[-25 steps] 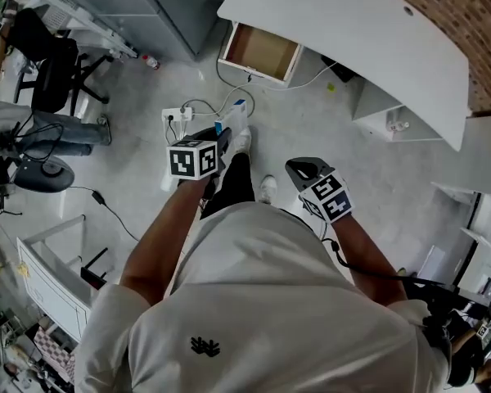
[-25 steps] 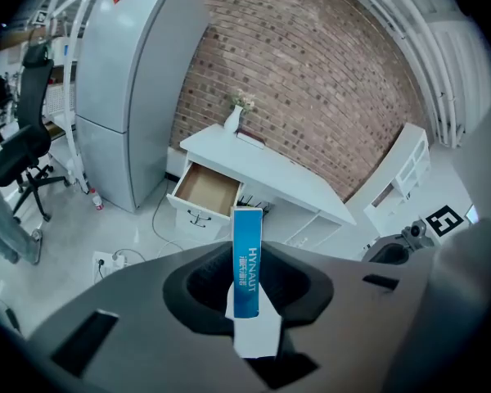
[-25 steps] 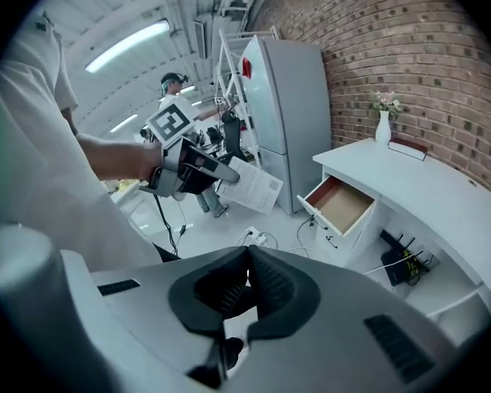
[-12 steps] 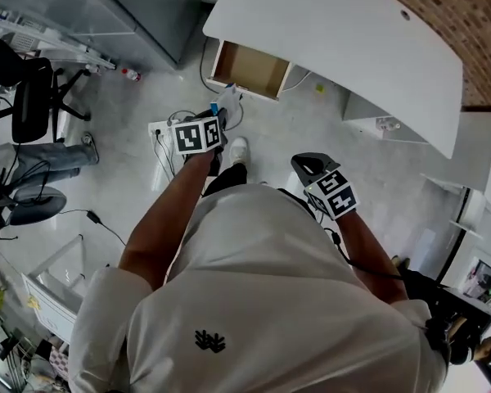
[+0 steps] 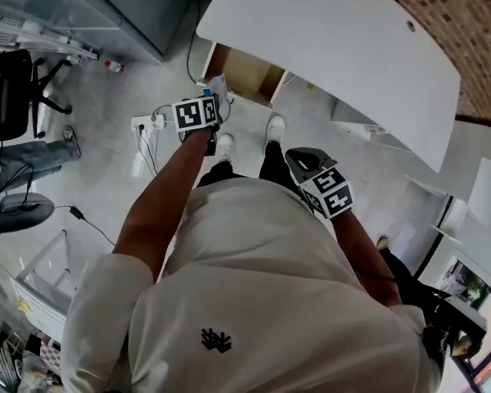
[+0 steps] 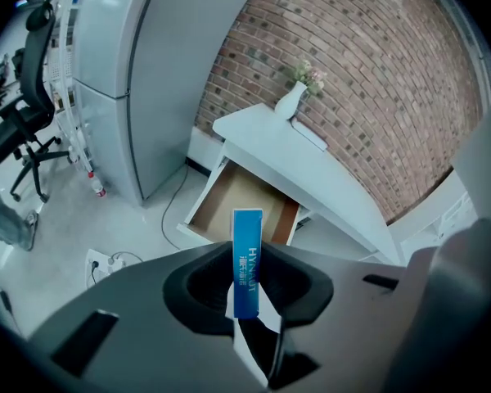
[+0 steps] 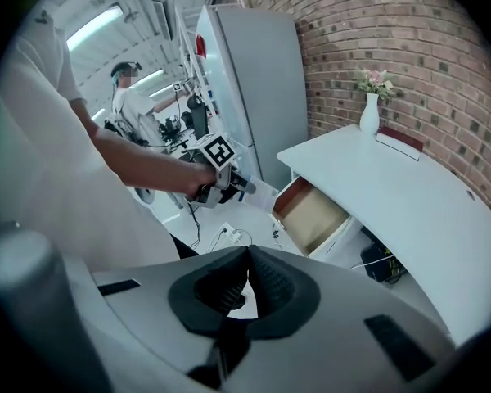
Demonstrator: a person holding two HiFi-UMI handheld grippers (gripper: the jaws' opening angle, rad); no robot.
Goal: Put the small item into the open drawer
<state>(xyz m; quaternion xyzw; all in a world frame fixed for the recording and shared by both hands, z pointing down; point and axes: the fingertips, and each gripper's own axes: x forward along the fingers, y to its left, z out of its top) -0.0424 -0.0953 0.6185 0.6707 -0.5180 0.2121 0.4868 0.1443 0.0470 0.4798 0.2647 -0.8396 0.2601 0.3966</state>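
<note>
The small item is a slim blue and white box (image 6: 246,256), and my left gripper (image 6: 247,278) is shut on it, holding it upright. In the head view the box (image 5: 217,85) and left gripper (image 5: 213,97) hang just short of the open drawer (image 5: 241,72), at its front left corner. The drawer (image 6: 241,203) has white sides and a bare brown bottom, and it sticks out from under the white desk (image 5: 335,39). My right gripper (image 7: 247,256) is shut on nothing and stays low by my right side (image 5: 307,164), well back from the drawer (image 7: 315,215).
A white vase with flowers (image 6: 290,101) and a flat book (image 7: 399,142) stand on the desk by the brick wall. A tall grey cabinet (image 6: 139,80) stands left of the drawer. A power strip with cables (image 5: 147,123) lies on the floor, an office chair (image 5: 16,84) further left.
I have walked toward the desk, so the drawer sits closer. The left gripper has carried the box forward to the drawer's front. The right gripper has stayed at my side.
</note>
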